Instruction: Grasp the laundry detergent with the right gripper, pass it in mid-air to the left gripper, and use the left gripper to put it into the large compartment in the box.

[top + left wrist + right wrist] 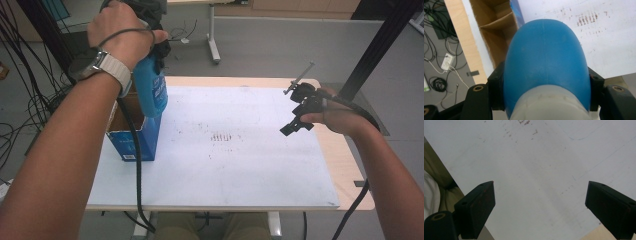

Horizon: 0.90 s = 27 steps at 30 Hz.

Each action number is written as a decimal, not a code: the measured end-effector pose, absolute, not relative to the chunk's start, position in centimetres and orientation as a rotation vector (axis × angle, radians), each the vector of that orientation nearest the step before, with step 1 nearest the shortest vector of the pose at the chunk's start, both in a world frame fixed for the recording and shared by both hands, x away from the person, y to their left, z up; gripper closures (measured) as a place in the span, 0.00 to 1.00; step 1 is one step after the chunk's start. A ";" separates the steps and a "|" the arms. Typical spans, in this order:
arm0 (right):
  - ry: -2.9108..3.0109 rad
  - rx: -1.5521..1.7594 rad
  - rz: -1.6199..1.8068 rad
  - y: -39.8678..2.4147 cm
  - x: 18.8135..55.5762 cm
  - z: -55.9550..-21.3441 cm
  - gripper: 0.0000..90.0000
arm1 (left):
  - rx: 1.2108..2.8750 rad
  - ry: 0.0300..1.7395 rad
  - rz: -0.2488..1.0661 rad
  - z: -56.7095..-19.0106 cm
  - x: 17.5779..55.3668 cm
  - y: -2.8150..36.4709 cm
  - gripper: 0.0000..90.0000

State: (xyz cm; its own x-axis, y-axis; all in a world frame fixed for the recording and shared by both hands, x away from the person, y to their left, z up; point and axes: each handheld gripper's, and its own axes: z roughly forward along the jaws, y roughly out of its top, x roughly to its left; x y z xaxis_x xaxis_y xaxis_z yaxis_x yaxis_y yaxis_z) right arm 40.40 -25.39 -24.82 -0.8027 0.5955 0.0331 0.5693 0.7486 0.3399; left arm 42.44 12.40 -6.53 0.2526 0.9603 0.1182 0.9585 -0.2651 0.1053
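Left gripper view: blue bottle [546,65] clamped between both jaws, above cardboard box [496,32]

**Left tool clamped and raised, right tool wide open**

The left arm reaches forward over the tabletop's [280,170] left edge, a watch on its wrist. Its hand [120,30] is raised high, with the left tool [546,97] pointing down, jaws pressed against both sides of a blue bottle [546,57]. The right hand [340,117] hovers near the right edge, with the right tool [540,202] spread wide, nothing between its jaws.
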 end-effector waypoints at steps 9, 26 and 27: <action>2.865 0.964 0.516 -25.5 40.9 -25.0 0.10 | 2.436 1.958 0.245 -6.4 43.0 14.0 0.42; 2.861 0.988 0.511 -25.9 41.7 -26.0 0.10 | 2.384 2.024 0.254 -6.3 43.9 16.3 0.42; 2.860 0.990 0.513 -26.0 41.8 -26.0 0.10 | 2.382 2.025 0.251 -6.3 44.0 16.4 0.42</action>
State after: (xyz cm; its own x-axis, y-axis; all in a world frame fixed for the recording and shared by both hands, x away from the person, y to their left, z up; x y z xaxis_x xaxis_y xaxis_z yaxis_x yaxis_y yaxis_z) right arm 41.82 -26.03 -25.97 -0.7898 0.6121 0.0406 0.5880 0.7366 0.3341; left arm 44.01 16.41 -6.32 0.1534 0.9810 0.1185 0.9803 -0.1662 0.1068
